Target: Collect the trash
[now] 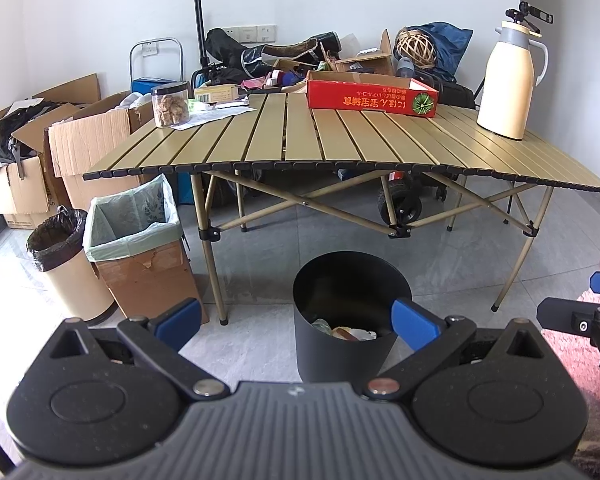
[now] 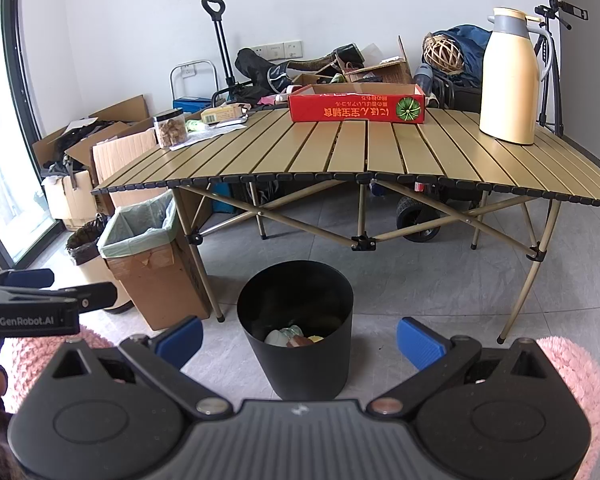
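Both left gripper [image 1: 296, 320] and right gripper [image 2: 300, 338] released, empty, above black bin [image 2: 296, 320] on floor; risk: mistaking table-edge papers [image 1: 216, 114] for keepers.

Black plastic left gripper [image 1: 296, 322] and right gripper [image 2: 299, 335], each with 2 blue ribbed pads [image 1: 414, 322], round silver screws [image 1: 209, 388] and a grey grooved body. White "GenRobot.AI" lettering [image 2: 26, 321] on one side. Fluffy pink sleeves [image 2: 572, 364].
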### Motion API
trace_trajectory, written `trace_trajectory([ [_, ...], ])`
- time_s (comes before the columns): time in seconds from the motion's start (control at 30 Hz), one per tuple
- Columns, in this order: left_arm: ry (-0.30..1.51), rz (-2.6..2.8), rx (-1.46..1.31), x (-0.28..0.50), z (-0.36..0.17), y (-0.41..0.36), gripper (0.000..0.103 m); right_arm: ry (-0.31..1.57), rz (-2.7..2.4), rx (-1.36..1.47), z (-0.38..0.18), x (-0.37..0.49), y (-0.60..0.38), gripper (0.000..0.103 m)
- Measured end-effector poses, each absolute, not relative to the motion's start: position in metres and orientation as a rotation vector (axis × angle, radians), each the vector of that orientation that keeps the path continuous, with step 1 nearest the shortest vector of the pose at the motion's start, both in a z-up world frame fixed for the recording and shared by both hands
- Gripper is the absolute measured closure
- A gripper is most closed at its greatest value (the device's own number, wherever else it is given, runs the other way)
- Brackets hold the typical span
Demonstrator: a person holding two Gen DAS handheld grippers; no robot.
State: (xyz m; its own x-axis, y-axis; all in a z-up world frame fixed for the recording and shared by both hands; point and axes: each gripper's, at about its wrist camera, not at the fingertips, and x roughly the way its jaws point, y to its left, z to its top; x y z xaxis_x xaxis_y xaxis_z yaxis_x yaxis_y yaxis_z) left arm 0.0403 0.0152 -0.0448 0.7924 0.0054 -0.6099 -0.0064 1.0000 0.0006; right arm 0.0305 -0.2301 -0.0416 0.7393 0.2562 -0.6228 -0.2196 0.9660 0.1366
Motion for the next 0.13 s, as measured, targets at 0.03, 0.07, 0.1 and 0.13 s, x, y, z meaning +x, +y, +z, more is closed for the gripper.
trace_trajectory([
  [0.03, 0.657, 0.006, -0.001, 0.0405, -0.0447, 0.0157, 0.000, 0.691, 0.261, 0.055, -0.0416, 0.0305, -0.2300, 0.000],
  [0.07, 0.658, 0.004, -0.001, 0.0404, -0.0444, 0.0166, 0.000, 0.691, 0.262, 0.055, -0.0416, 0.0304, -0.2300, 0.000],
  [0.1, 0.657, 0.002, -0.001, 0.0403, -0.0442, 0.0170, 0.000, 0.691, 0.262, 0.055, -0.0416, 0.0304, -0.2299, 0.000],
  [0.13, 0.657, 0.000, 0.001, 0.0410, -0.0447, 0.0175, 0.000, 0.691, 0.262, 0.055, -0.0417, 0.0303, -0.2298, 0.000],
])
